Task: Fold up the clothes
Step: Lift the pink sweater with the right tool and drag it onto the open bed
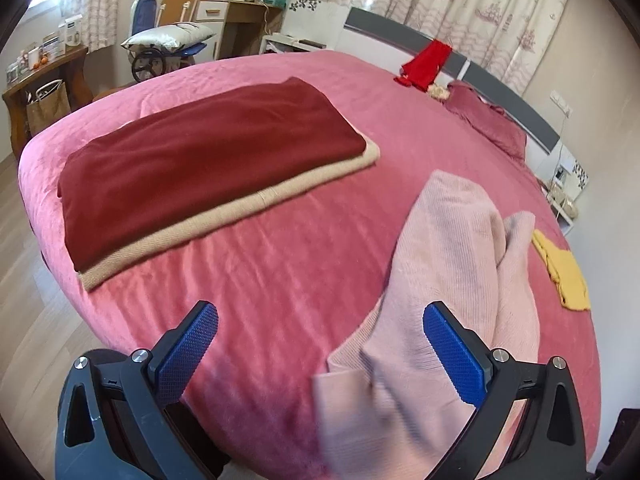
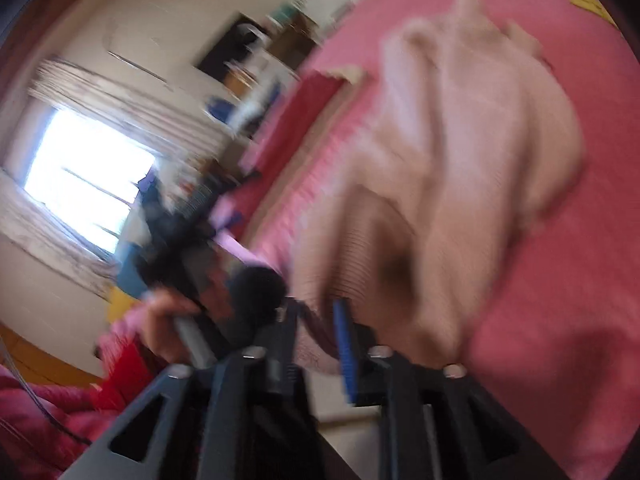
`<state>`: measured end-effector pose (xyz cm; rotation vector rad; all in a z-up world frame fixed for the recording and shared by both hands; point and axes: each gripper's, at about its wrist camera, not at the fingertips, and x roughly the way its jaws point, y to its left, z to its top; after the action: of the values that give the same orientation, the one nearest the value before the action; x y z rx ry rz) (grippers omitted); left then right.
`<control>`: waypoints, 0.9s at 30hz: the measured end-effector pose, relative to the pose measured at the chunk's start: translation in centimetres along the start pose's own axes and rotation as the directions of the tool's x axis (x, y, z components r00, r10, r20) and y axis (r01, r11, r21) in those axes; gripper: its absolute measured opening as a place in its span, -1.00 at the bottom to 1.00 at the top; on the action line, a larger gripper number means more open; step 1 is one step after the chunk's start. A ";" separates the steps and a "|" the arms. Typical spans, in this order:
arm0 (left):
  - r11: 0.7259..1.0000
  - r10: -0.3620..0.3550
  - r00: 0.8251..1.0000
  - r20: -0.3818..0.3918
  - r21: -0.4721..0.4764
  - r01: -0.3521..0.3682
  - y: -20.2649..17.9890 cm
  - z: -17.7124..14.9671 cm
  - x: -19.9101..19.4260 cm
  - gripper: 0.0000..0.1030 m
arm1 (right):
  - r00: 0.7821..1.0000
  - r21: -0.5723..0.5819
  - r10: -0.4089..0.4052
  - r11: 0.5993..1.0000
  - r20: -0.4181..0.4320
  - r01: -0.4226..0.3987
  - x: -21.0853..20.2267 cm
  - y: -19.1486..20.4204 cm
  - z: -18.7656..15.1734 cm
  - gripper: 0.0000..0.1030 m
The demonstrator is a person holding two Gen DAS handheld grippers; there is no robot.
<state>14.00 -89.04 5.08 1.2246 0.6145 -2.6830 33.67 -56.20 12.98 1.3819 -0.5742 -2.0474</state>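
Our right gripper (image 2: 320,344) pinches the pale pink sweater (image 1: 452,264), lifted off the bed (image 1: 280,272); our left gripper (image 1: 320,356) gapes wide, empty. To fold well, seize the hanging hem, then spread it flat.

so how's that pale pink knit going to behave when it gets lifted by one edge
Probably floppy: the pale pink knit already lies in soft creased folds on the bed. Likely to drape and trail below the right gripper, where it bunches. The ribbed texture suggests it won't slip easily.
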 end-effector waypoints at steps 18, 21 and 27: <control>0.967 -0.014 0.994 -0.112 0.252 0.042 -12.2 -9.6 -0.3 1.00 | 0.939 0.124 -0.263 0.963 0.223 0.240 -3.1 -15.8 14.1 -0.41; 0.951 -0.015 0.989 -0.150 0.305 0.061 -13.8 -10.0 1.2 1.00 | 0.953 0.069 -0.226 0.974 0.201 0.216 -1.8 -17.5 16.8 -0.41; 0.918 0.002 0.994 -0.107 0.396 0.040 -17.2 -8.5 1.5 1.00 | 0.962 -0.043 -0.196 0.977 0.191 0.208 -0.5 -18.1 20.9 -0.31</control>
<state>14.05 -69.78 4.27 1.4643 0.0840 -2.8652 10.08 -42.18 9.28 1.2654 -0.4570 -2.3560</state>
